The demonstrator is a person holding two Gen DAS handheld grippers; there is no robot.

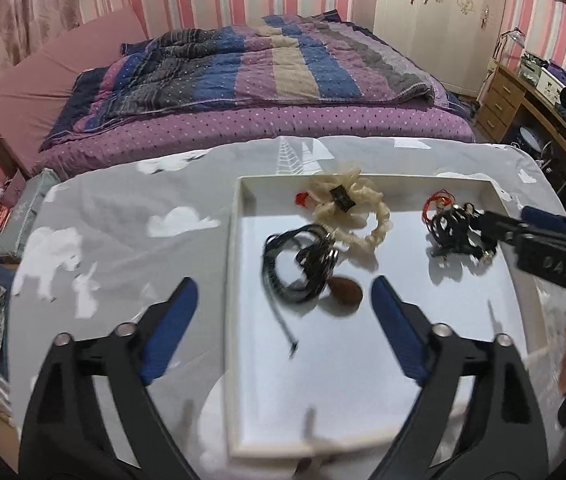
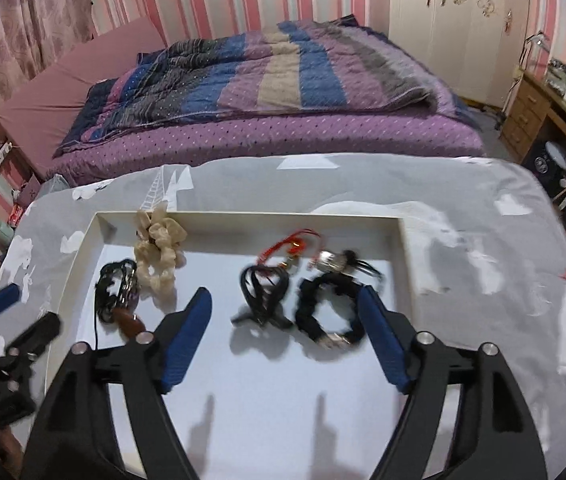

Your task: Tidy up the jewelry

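Jewelry [image 2: 303, 292] lies in tray [image 2: 83, 256]; both claws [image 2: 285, 334] hover spread.

Matt white tray [image 1: 239, 280], gauzy cream cloth scrunchie [image 1: 353, 216], glossy brown pendant [image 1: 347, 294], possibly wood

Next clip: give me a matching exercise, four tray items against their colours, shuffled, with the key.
Items:
1. scrunchie
2. teardrop pendant
3. tassel charm
4. beaded bracelet

Colours:
A. red
B. black
C. cream
D. brown

Pairs: 1-C, 2-D, 3-A, 4-B. All lie in the white tray; both the left gripper and right gripper are open.
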